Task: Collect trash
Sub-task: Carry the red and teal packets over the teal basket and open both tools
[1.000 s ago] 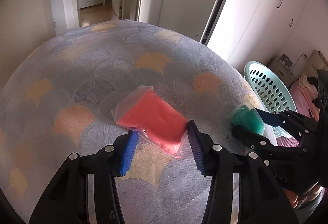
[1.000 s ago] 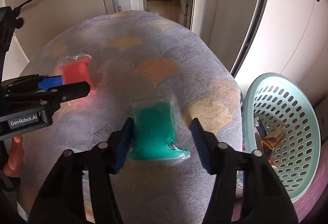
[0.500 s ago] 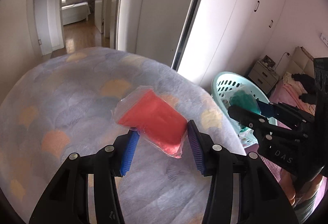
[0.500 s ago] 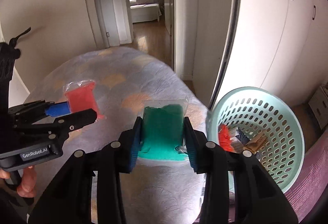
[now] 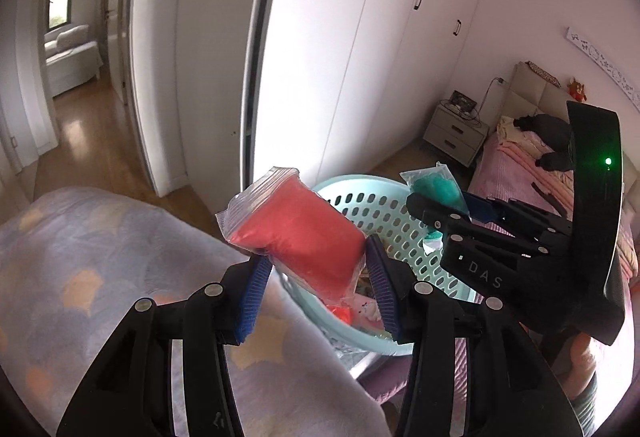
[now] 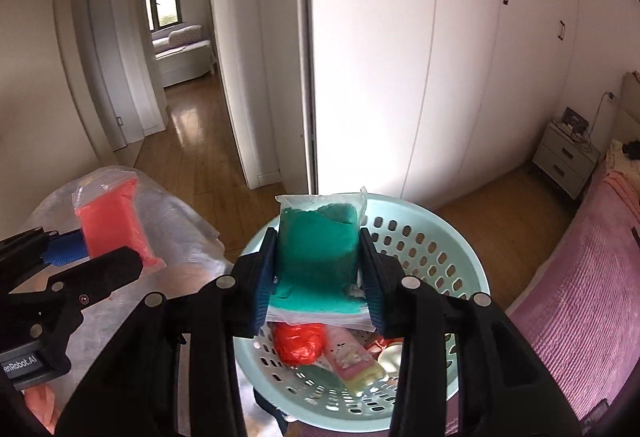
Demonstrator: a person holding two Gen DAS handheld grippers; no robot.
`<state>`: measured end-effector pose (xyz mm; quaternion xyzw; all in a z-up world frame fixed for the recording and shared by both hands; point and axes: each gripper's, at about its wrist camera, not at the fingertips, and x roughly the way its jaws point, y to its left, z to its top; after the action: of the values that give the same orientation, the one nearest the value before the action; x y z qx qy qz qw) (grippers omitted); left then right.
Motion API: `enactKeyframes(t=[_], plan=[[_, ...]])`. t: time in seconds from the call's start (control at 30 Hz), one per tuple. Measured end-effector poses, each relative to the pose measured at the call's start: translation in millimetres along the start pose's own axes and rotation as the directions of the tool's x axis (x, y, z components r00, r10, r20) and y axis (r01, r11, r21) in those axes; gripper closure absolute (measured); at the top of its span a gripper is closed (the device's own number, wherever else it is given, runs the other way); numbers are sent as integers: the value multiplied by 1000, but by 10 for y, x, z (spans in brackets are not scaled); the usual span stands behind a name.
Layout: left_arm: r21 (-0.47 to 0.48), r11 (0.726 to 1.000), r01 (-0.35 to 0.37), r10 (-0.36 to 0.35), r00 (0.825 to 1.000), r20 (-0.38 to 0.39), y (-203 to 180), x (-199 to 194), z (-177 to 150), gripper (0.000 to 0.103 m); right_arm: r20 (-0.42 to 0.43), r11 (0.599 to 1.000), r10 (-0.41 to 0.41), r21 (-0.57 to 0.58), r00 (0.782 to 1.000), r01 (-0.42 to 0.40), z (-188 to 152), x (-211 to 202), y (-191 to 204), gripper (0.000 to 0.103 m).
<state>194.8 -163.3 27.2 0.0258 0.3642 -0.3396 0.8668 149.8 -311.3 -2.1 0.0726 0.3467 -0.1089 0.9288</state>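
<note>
Right gripper (image 6: 318,277) is clamped on the green bag (image 6: 318,257), hanging right over the mint basket (image 6: 448,233). Left gripper (image 5: 316,285) squeezes the red bag (image 5: 298,233) at the basket's near-left rim, above the patterned bedspread (image 5: 80,257).

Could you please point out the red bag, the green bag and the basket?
red bag (image 5: 304,237), left wrist view, middle of its red filling.
green bag (image 6: 318,253), right wrist view, middle of its green filling.
basket (image 6: 460,237), right wrist view, far rim.
</note>
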Motion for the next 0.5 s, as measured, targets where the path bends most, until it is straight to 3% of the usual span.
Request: enactKeyframes(t=[0.23,0.5], plan=[[2,999,33,-33,997,-73,-122,661,74,57,-103,979,20,204,994,1,-50,408,-606,67],[8,999,40,-38,991,-131,-220,1163,54,55,-176,959,9,280,984,41,-186,668,-923,65]])
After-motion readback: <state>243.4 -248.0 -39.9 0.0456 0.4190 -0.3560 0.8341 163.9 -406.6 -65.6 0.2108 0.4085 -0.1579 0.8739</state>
